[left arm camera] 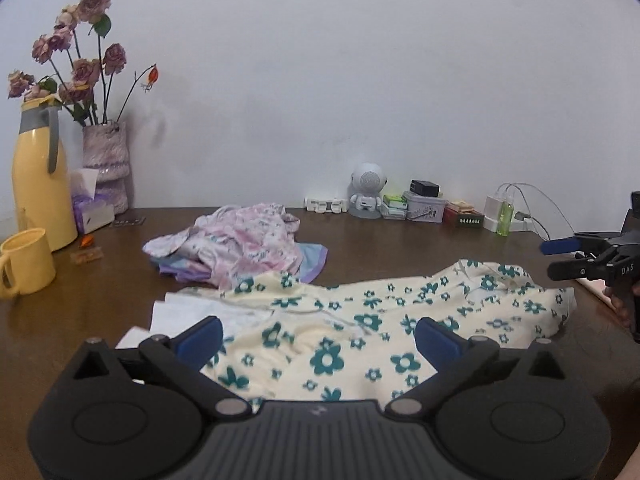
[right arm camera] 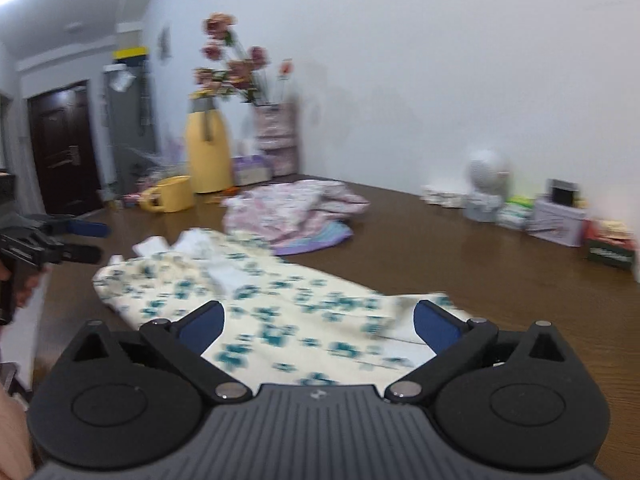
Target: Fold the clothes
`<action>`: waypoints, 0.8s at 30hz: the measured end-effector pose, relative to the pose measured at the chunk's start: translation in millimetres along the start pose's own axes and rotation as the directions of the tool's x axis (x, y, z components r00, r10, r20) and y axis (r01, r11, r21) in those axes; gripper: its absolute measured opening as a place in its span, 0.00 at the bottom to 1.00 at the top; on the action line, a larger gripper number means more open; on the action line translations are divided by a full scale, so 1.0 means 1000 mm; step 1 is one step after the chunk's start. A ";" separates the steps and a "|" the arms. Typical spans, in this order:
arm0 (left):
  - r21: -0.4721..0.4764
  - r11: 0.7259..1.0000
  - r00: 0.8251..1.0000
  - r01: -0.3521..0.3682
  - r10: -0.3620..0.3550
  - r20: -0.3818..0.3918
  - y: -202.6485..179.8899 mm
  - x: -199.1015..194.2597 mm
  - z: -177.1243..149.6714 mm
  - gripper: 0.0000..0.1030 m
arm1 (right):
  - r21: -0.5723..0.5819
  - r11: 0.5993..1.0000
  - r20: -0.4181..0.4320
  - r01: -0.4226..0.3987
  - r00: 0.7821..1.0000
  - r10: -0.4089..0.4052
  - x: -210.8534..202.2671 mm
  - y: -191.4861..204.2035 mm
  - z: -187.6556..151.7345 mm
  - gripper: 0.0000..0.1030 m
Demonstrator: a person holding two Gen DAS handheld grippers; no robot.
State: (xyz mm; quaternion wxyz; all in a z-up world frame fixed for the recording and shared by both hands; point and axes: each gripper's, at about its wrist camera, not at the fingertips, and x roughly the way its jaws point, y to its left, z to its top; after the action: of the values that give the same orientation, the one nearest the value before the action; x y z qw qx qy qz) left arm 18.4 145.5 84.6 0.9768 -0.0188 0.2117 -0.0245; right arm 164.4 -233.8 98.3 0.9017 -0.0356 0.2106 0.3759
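Across the brown table, cream floral garment lengthwise left-right between two wide-spread tools.

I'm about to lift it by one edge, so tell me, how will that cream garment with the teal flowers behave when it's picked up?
The cream floral garment will probably hang floppy: it already lies rumpled and creased on the table. It looks thin, so likely light. Lifted at one edge, the rest should drag and may unfold, since a white inner layer already shows.

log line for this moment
phase: pre-grasp | left gripper: open | right gripper: open | floral garment: unfolded on table
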 end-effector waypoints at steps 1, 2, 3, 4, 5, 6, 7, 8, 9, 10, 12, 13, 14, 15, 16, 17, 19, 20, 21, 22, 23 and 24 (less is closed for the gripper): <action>0.000 1.000 1.000 0.000 0.000 -0.001 0.000 0.001 0.002 1.00 | 0.005 1.000 0.003 0.015 1.000 -0.015 -0.003 -0.006 0.002 1.00; 0.001 1.000 1.000 0.000 0.000 -0.002 0.001 0.002 0.005 1.00 | 0.010 1.000 0.006 0.030 1.000 -0.030 -0.005 -0.012 0.003 1.00; 0.009 1.000 1.000 0.001 -0.001 -0.009 0.002 0.005 0.008 1.00 | 0.015 0.999 0.009 0.045 0.999 -0.045 -0.008 -0.018 0.005 1.00; 0.025 1.000 1.000 0.002 -0.002 -0.021 0.003 0.009 0.013 1.00 | 0.020 0.998 0.012 0.060 0.998 -0.060 -0.010 -0.024 0.006 1.00; 0.041 0.999 0.999 0.004 -0.002 -0.034 0.005 0.013 0.018 1.00 | 0.025 0.997 0.015 0.075 0.997 -0.075 -0.013 -0.030 0.008 1.00; 0.060 0.998 0.999 0.006 -0.003 -0.050 0.006 0.018 0.023 1.00 | 0.030 0.996 0.018 0.089 0.996 -0.090 -0.016 -0.037 0.010 1.00; 0.084 0.996 0.997 0.009 -0.002 -0.077 0.007 0.024 0.029 1.00 | 0.024 0.996 0.003 0.085 0.996 -0.085 -0.014 -0.042 0.014 1.00; 0.108 0.994 0.995 0.015 -0.004 -0.102 0.008 0.031 0.036 1.00 | 0.010 0.998 -0.028 0.068 0.997 -0.068 -0.008 -0.046 0.022 1.00; 0.135 0.990 0.992 0.031 -0.014 -0.125 0.009 0.040 0.043 1.00 | -0.004 0.999 -0.059 0.051 0.997 -0.051 -0.001 -0.050 0.030 1.00; 0.159 0.986 0.989 0.048 -0.024 -0.147 0.011 0.048 0.049 1.00 | -0.017 0.999 -0.090 0.034 0.995 -0.035 0.006 -0.055 0.037 1.00; 0.188 0.978 0.981 0.086 -0.050 -0.188 0.013 0.068 0.060 1.00 | -0.079 0.997 -0.172 -0.015 0.985 0.001 0.028 -0.056 0.054 1.00; 0.199 0.975 0.976 0.099 -0.056 -0.212 0.014 0.080 0.064 0.98 | -0.108 0.993 -0.213 -0.041 0.977 0.017 0.039 -0.056 0.062 1.00; 0.214 0.971 0.970 0.109 -0.057 -0.237 0.016 0.092 0.068 0.96 | -0.159 0.985 -0.250 -0.068 0.968 0.027 0.051 -0.053 0.066 1.00; 0.229 0.966 0.963 0.119 -0.057 -0.262 0.017 0.105 0.072 0.94 | -0.189 0.977 -0.282 -0.095 0.959 0.038 0.062 -0.051 0.068 1.00; 0.246 0.961 0.957 0.128 -0.055 -0.286 0.018 0.117 0.075 0.86 | -0.191 0.974 -0.325 -0.125 0.944 0.058 0.075 -0.051 0.069 0.99; 0.271 0.953 0.950 0.137 -0.049 -0.309 0.016 0.129 0.076 0.79 | -0.175 0.974 -0.367 -0.147 0.927 0.074 0.087 -0.051 0.069 0.98; 0.327 0.931 0.932 0.163 -0.037 -0.359 0.011 0.153 0.075 0.71 | -0.160 0.969 -0.436 -0.189 0.894 0.102 0.107 -0.052 0.069 0.88; 0.350 0.918 0.924 0.184 -0.040 -0.381 0.009 0.163 0.073 0.64 | -0.158 0.965 -0.467 -0.208 0.877 0.112 0.117 -0.052 0.069 0.81; 0.374 0.903 0.914 0.211 -0.047 -0.403 0.008 0.173 0.072 0.59 | -0.155 0.962 -0.493 -0.225 0.861 0.122 0.125 -0.054 0.067 0.77; 0.396 0.887 0.904 0.236 -0.051 -0.425 0.008 0.183 0.070 0.50 | -0.152 0.958 -0.518 -0.242 0.845 0.132 0.132 -0.056 0.065 0.76; 0.413 0.874 0.894 0.255 -0.050 -0.445 0.009 0.191 0.069 0.40 | -0.138 0.955 -0.538 -0.263 0.830 0.151 0.138 -0.059 0.063 0.73; 0.426 0.863 0.884 0.271 -0.048 -0.465 0.009 0.199 0.068 0.34 | -0.117 0.953 -0.546 -0.281 0.820 0.175 0.141 -0.063 0.061 0.71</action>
State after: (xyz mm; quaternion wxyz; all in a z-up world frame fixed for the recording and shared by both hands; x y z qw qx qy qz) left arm 227.6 145.5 64.1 0.8718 0.2115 0.4110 -0.1626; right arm 318.4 -171.6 90.7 0.7492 -0.1990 0.4161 0.4754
